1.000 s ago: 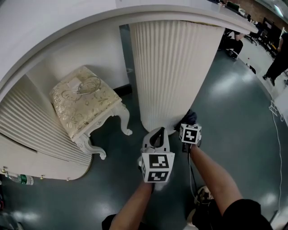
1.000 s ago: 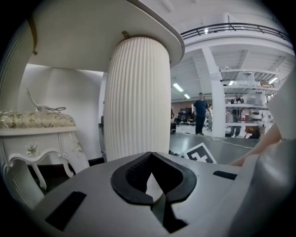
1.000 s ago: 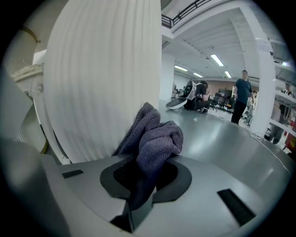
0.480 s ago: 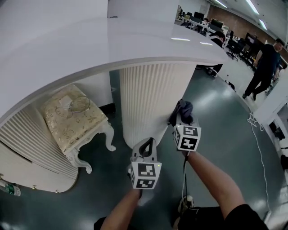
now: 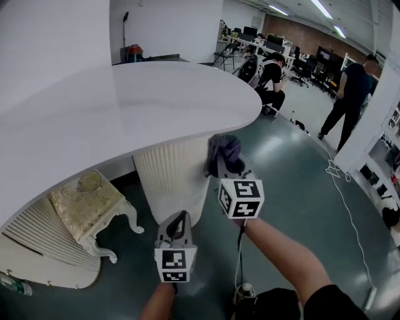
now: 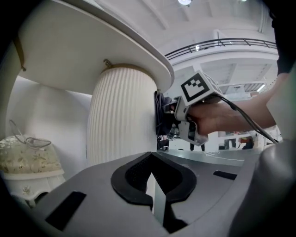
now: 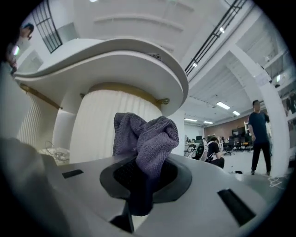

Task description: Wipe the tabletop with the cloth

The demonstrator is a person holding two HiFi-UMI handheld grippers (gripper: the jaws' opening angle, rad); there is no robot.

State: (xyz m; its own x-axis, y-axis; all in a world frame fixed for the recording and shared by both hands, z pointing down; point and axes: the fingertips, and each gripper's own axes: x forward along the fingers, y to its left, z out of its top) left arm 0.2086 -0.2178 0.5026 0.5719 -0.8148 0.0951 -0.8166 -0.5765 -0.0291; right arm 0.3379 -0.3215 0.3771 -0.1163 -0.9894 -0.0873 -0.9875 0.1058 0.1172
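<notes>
Two grippers: jaws of the right gripper (image 5: 221,165) clamp one purple cloth (image 5: 224,149), jaws of the left gripper (image 5: 179,217) closed, empty.

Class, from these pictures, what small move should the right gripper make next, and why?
Probably raise the right gripper over the rim of the glossy white tabletop. It is shut on the crumpled purple-grey cloth, which sits below the rim beside the ribbed cream column, so it cannot wipe the top yet.

Bright ceiling strips (image 5: 325,8) overhead, sheen on my white tabletop (image 5: 144,106); fisheye bends the edges, gripper-view corners black, background maybe soft.
</notes>
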